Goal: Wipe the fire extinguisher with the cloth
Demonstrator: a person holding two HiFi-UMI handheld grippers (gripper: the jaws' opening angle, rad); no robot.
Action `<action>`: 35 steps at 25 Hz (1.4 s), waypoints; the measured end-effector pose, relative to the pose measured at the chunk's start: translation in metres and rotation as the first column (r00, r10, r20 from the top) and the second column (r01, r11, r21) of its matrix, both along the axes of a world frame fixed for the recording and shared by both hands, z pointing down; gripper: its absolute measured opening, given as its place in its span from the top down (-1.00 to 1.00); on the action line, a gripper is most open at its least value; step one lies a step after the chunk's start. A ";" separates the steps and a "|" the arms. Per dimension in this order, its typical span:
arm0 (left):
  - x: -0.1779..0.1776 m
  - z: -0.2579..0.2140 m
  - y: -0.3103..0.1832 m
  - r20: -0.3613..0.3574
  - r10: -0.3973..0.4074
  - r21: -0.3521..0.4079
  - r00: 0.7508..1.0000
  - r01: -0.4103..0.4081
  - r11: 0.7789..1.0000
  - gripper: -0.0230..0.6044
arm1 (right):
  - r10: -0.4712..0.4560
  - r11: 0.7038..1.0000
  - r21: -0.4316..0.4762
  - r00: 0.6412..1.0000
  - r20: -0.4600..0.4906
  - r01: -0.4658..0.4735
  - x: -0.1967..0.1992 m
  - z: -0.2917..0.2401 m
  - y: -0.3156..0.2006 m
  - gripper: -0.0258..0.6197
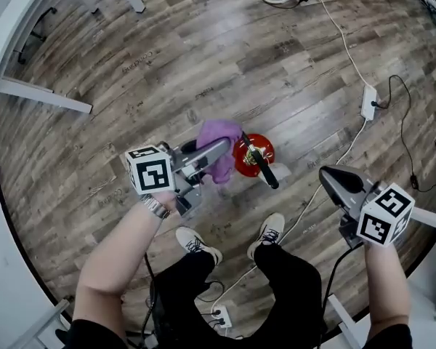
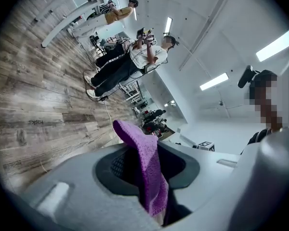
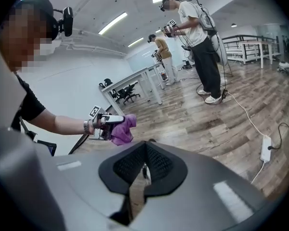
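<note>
Grey-brown plank floor (image 1: 203,57) runs all around me, and a white counter (image 1: 29,89) is cut off at the upper left of the head view. My left tongs (image 1: 225,145) are clamped partway closed on the purple cloth (image 1: 219,131). In the left gripper view the cloth (image 2: 147,167) runs up between the pads and folds over past their tips, hiding whatever lies straight ahead. Just right of the cloth the red fire extinguisher (image 1: 245,158) stands on the floor in front of my shoes (image 1: 196,244). I see it from straight above, so only its top and black handle show and the body is hidden underneath. The cloth overlaps its left edge, but I cannot tell whether they touch. Further right, my right tongs (image 1: 333,180) are closed tight on nothing, well apart from the extinguisher. Their own view shows the pads (image 3: 149,170) meeting, with the grey housing blocking the floor below. A white cable leads to a power strip (image 1: 368,102) at far right.
</note>
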State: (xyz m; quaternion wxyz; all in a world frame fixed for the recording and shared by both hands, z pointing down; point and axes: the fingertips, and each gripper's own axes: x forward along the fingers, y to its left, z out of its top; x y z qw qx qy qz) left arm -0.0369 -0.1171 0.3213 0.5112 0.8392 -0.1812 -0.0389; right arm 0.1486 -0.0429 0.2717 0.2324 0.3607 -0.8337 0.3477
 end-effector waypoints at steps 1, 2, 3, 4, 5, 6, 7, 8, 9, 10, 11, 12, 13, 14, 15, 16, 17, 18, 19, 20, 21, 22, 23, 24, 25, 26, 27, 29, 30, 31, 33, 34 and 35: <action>0.000 0.014 -0.002 -0.005 0.010 0.003 1.000 -0.010 1.000 0.60 | -0.007 1.000 0.018 1.000 -0.013 0.007 0.000 0.014 -0.005 0.91; 0.001 0.029 -0.004 -0.008 0.018 0.007 1.000 -0.018 1.000 0.60 | -0.016 0.999 0.037 1.000 -0.027 0.017 0.001 0.027 -0.010 0.91; 0.002 0.043 -0.006 -0.010 0.025 0.016 1.000 -0.025 1.000 0.60 | -0.024 0.998 0.056 0.999 -0.040 0.026 0.003 0.039 -0.016 0.91; 0.004 0.056 -0.009 -0.014 0.029 0.028 0.999 -0.029 0.999 0.60 | -0.029 0.997 0.076 0.998 -0.052 0.033 0.004 0.050 -0.023 0.91; 0.006 0.068 -0.013 -0.023 0.031 0.042 0.999 -0.030 0.999 0.60 | -0.031 0.995 0.097 0.998 -0.062 0.037 0.005 0.061 -0.031 0.91; 0.009 0.077 -0.018 -0.042 0.031 0.054 0.999 -0.029 0.998 0.60 | -0.031 0.992 0.118 0.997 -0.072 0.039 0.006 0.072 -0.038 0.91; 0.012 0.086 -0.021 -0.068 0.032 0.062 0.997 -0.028 0.998 0.60 | -0.032 0.990 0.136 0.996 -0.081 0.043 0.006 0.082 -0.044 0.91; 0.015 0.092 -0.023 -0.096 0.035 0.070 0.995 -0.029 0.997 0.60 | -0.033 0.987 0.152 0.995 -0.091 0.047 0.007 0.093 -0.049 0.91; 0.019 0.098 -0.025 -0.116 0.042 0.083 0.992 -0.033 0.996 0.60 | -0.033 0.985 0.167 0.994 -0.101 0.050 0.007 0.102 -0.053 0.91; 0.022 0.104 -0.026 -0.125 0.052 0.101 0.991 -0.040 0.994 0.60 | -0.031 0.982 0.181 0.994 -0.108 0.051 0.008 0.111 -0.058 0.91; 0.024 0.110 -0.027 -0.123 0.064 0.123 0.990 -0.049 0.991 0.60 | -0.027 0.980 0.194 0.993 -0.111 0.048 0.009 0.118 -0.062 0.91; 0.025 0.116 -0.027 -0.115 0.074 0.144 0.991 -0.057 0.988 0.60 | -0.022 0.978 0.204 0.994 -0.110 0.044 0.009 0.125 -0.065 0.91; 0.025 0.123 -0.028 -0.107 0.080 0.164 0.991 -0.062 0.984 0.60 | -0.018 0.976 0.213 0.994 -0.107 0.040 0.011 0.131 -0.068 0.91; 0.024 0.129 -0.028 -0.103 0.082 0.182 0.991 -0.062 0.981 0.61 | -0.015 0.974 0.221 0.994 -0.104 0.038 0.012 0.137 -0.071 0.91; 0.024 0.135 -0.030 -0.102 0.079 0.198 0.992 -0.058 0.978 0.61 | -0.013 0.972 0.231 0.995 -0.102 0.037 0.014 0.142 -0.075 0.91; 0.022 0.140 -0.032 -0.100 0.071 0.212 0.992 -0.049 0.976 0.61 | -0.012 0.970 0.242 0.995 -0.103 0.037 0.015 0.146 -0.079 0.91; 0.020 0.147 -0.033 -0.094 0.059 0.221 0.994 -0.037 0.975 0.61 | -0.012 0.966 0.254 0.994 -0.106 0.039 0.016 0.149 -0.083 0.91; 0.018 0.156 -0.034 -0.084 0.043 0.224 0.996 -0.024 0.974 0.61 | -0.012 0.963 0.265 0.994 -0.109 0.041 0.016 0.153 -0.087 0.91; 0.016 0.167 -0.034 -0.070 0.027 0.220 0.997 -0.011 0.975 0.61 | -0.011 0.961 0.274 0.994 -0.109 0.041 0.016 0.157 -0.091 0.91; 0.014 0.181 -0.032 -0.053 0.012 0.211 0.999 0.000 0.977 0.61 | -0.009 0.959 0.280 0.994 -0.108 0.040 0.016 0.161 -0.094 0.91; 0.014 0.195 -0.030 -0.033 -0.002 0.199 0.999 0.008 0.980 0.61 | -0.008 0.958 0.286 0.994 -0.105 0.038 0.016 0.164 -0.097 0.91; 0.013 0.211 -0.027 -0.012 -0.013 0.186 1.000 0.015 0.982 0.61 | -0.008 0.956 0.291 0.995 -0.101 0.038 0.015 0.168 -0.100 0.91; 0.013 0.228 -0.024 0.010 -0.026 0.173 1.000 0.023 0.985 0.61 | -0.010 0.955 0.295 0.995 -0.097 0.039 0.014 0.171 -0.103 0.91; 0.013 0.246 -0.021 0.032 -0.039 0.157 0.999 0.033 0.987 0.61 | -0.015 0.954 0.297 0.996 -0.093 0.042 0.012 0.175 -0.104 0.91; 0.013 0.264 -0.017 0.055 -0.051 0.139 0.997 0.043 0.989 0.61 | -0.021 0.953 0.298 0.996 -0.089 0.047 0.010 0.179 -0.105 0.91; 0.012 0.282 -0.013 0.079 -0.064 0.118 0.995 0.055 0.991 0.61 | -0.027 0.953 0.298 0.996 -0.086 0.052 0.008 0.182 -0.105 0.91; 0.012 0.300 -0.009 0.102 -0.078 0.095 0.992 0.069 0.993 0.61 | -0.030 0.953 0.299 0.996 -0.082 0.054 0.007 0.185 -0.105 0.91; 0.010 0.336 -0.004 0.135 -0.112 0.038 0.984 0.108 0.993 0.61 | -0.025 0.952 0.302 0.997 -0.071 0.045 0.010 0.188 -0.105 0.91; 0.009 0.354 -0.003 0.145 -0.129 0.006 0.981 0.129 0.992 0.61 | -0.020 0.952 0.302 0.998 -0.067 0.039 0.012 0.189 -0.105 0.91; 0.008 0.371 -0.001 0.155 -0.140 -0.029 0.978 0.146 0.989 0.61 | -0.016 0.953 0.302 0.998 -0.066 0.035 0.015 0.191 -0.104 0.91; 0.006 0.408 0.008 0.195 -0.141 -0.105 0.971 0.163 0.981 0.61 | -0.008 0.955 0.295 0.998 -0.068 0.028 0.022 0.196 -0.101 0.91; 0.006 0.427 0.014 0.221 -0.136 -0.137 0.966 0.169 0.976 0.61 | -0.003 0.957 0.289 0.998 -0.068 0.022 0.025 0.199 -0.099 0.91; 0.004 0.442 0.019 0.245 -0.133 -0.161 0.960 0.175 0.971 0.61 | 0.004 0.959 0.282 0.998 -0.068 0.015 0.029 0.202 -0.096 0.91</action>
